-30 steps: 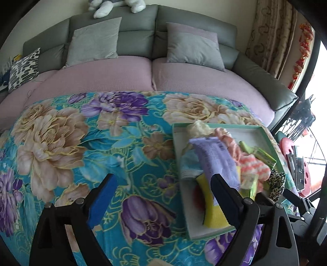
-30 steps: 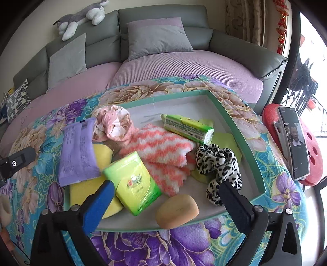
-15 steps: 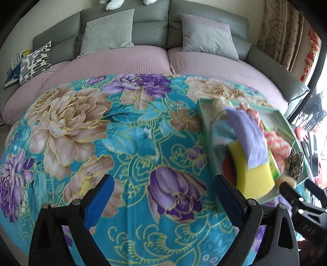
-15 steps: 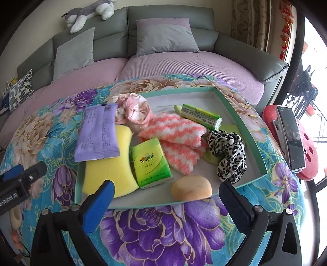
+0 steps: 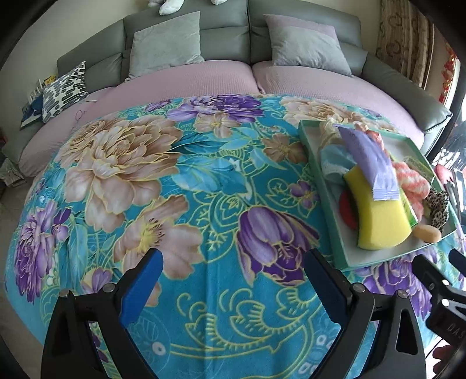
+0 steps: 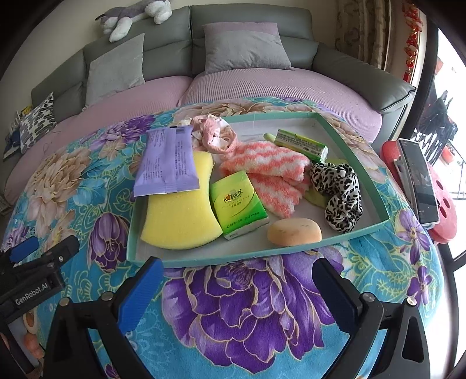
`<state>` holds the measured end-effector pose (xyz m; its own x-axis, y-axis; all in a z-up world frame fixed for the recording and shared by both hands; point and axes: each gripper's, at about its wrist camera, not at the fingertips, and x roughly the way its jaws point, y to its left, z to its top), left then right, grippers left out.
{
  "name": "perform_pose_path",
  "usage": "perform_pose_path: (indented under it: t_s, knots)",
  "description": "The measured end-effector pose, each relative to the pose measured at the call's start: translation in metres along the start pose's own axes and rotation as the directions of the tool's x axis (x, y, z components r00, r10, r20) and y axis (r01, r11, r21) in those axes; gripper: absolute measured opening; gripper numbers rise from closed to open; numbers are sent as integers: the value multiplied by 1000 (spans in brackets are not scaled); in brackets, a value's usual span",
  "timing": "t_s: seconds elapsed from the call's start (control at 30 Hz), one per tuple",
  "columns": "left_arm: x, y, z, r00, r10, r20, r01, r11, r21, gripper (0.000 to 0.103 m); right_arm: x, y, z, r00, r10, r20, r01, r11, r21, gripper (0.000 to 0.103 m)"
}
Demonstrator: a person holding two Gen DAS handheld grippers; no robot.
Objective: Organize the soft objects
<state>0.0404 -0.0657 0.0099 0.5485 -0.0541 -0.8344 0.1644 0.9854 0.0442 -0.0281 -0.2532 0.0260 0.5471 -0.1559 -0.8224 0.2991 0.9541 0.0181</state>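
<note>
Nearest to us, our right gripper (image 6: 237, 287) hangs over the floral blanket (image 6: 247, 306) with its blue-padded fingers spread wide and nothing between them, just short of the near rim of the teal tray (image 6: 375, 186). Our left gripper (image 5: 233, 280) is likewise spread and empty, above bare blanket to the left of the tray (image 5: 313, 151); it also shows at the left edge of the right wrist view (image 6: 35, 262).

Inside the tray, closest to us, we see a peach oval sponge (image 6: 294, 231) beside a green tissue pack (image 6: 237, 199), which touches a large yellow sponge (image 6: 180, 215). A purple packet (image 6: 169, 161) lies across the yellow sponge and juts over the tray's left rim. To the right sits a leopard-print scrunchie (image 6: 339, 192), against coral-and-white fuzzy socks (image 6: 268, 172). Farther back lie a crumpled pink cloth (image 6: 214, 135) and a green wrapped bar (image 6: 301, 144), tilted toward the far right corner.

Right of the tray, a phone (image 6: 418, 180) rests on a red stool (image 6: 442, 210). Beyond the blanket we see a grey sofa (image 6: 247, 17) with lilac seats, grey cushions (image 6: 244, 48) and a plush toy (image 6: 132, 16) on its back.
</note>
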Motion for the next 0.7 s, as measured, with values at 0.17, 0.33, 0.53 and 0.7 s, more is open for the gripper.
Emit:
perform_pose_path:
  t_s: [0.17,0.33,0.53,0.7]
  knots:
    - [0,2,-1,1000,15,-6,-15,1000,-2,98,2,3,-2,1000,5,-15,-6,1000,-23,103]
    - [7,3,-2,999,24,-41,-23,1000,11,98,6,7,-1,1000,10,-26,-11,999,-44,103]
    - [12,6,-2,998,25,-61,-24,1000,18,98,11,9,0,999,6,-32,-7,999,-51,103]
    - [16,7,-3,997,36,-71,-34,999,23,98,17,7,1,999,-1,-40,-1,999,-37,103]
